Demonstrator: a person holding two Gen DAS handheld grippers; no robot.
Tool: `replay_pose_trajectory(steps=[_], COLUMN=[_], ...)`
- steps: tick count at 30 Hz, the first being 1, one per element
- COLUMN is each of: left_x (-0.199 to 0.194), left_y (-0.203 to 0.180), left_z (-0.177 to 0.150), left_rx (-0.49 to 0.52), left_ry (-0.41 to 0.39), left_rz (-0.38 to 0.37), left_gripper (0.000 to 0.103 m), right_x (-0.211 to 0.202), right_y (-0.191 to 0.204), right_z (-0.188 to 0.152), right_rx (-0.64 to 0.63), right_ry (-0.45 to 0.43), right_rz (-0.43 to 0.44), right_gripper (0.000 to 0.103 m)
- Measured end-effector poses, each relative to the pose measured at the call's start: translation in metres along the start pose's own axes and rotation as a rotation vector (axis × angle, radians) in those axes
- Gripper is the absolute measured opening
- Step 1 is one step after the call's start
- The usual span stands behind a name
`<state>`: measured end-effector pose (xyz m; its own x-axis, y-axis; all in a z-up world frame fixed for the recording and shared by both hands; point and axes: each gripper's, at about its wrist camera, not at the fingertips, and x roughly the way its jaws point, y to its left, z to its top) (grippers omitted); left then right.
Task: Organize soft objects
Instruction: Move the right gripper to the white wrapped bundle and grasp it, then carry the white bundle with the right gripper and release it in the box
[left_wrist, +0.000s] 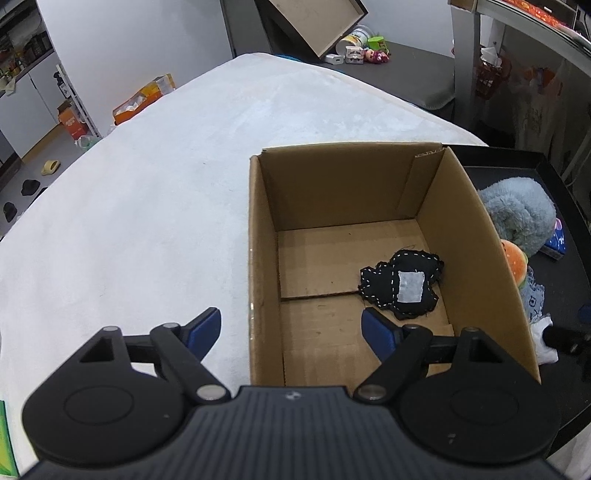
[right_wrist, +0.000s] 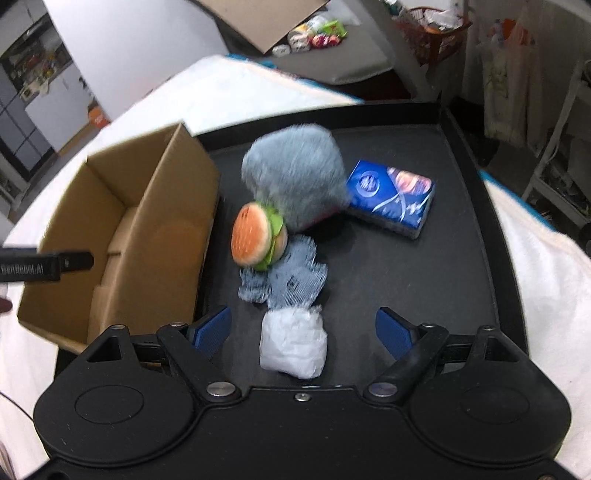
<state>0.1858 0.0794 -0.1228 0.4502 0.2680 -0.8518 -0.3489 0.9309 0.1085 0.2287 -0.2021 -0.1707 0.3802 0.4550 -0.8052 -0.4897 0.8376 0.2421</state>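
A cardboard box stands open on the white table; a black stitched fabric piece lies inside it. My left gripper is open and empty, straddling the box's left wall. Right of the box, a black tray holds a grey fluffy plush, a plush hamburger, a blue patterned cloth, a white rolled cloth and a blue tissue pack. My right gripper is open, with the white cloth between its fingers. The box also shows in the right wrist view.
The white cloth-covered table extends left and beyond the box. The left gripper's body reaches in at the left of the right wrist view. Floor clutter and a shelf stand far behind.
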Motion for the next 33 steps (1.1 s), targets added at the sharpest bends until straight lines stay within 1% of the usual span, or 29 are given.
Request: replay_pose_trajectory(steps=[4,5,7,9,10,13,16,18,25,33], left_x=[0.005,0.005,0.007,0.009,0.010,0.010,0.010,0.010,0.007,0.000], left_y=[-0.004,-0.006,-0.007,-0.008,-0.009,-0.010,-0.009,-0.008,-0.006,-0.004], left_z=[0.002,0.003,0.003,0.003,0.003,0.003,0.004,0.004,0.003,0.001], left_rx=[0.011,0.015,0.020,0.019,0.021,0.029,0.019,0.009,0.015,0.013], left_ry=[0.011,0.012,0.013,0.021,0.023,0.026,0.029,0.027,0.020,0.004], left_rz=[0.001,0.003,0.000,-0.003,-0.007,-0.013,-0.023,-0.035,-0.046,-0.084], left_gripper=[0.082,0.082,0.082,0.082,0.082,0.082,0.082,0.082,0.082,0.082], right_x=[0.013,0.015,0.020,0.025,0.025,0.024,0.022,0.019,0.005,-0.010], right_y=[0.002,0.002,0.001,0.002,0.003,0.002,0.002,0.002,0.012,0.027], right_z=[-0.006,-0.006,-0.007,-0.006,-0.004,0.001,0.004,0.006,0.012,0.028], right_rx=[-0.010,-0.008,-0.007,-0.016,-0.032,-0.016,-0.024,-0.014,-0.020,-0.050], right_ry=[0.033,0.040,0.058,0.087,0.087,0.109,0.106,0.104,0.076,0.032], right_rz=[-0.009,-0.013,-0.025,-0.042,-0.050,-0.026,-0.049,-0.049,-0.067,-0.062], right_gripper=[0.080,0.077,0.068,0.048,0.045,0.044,0.044,0.044,0.044,0.044])
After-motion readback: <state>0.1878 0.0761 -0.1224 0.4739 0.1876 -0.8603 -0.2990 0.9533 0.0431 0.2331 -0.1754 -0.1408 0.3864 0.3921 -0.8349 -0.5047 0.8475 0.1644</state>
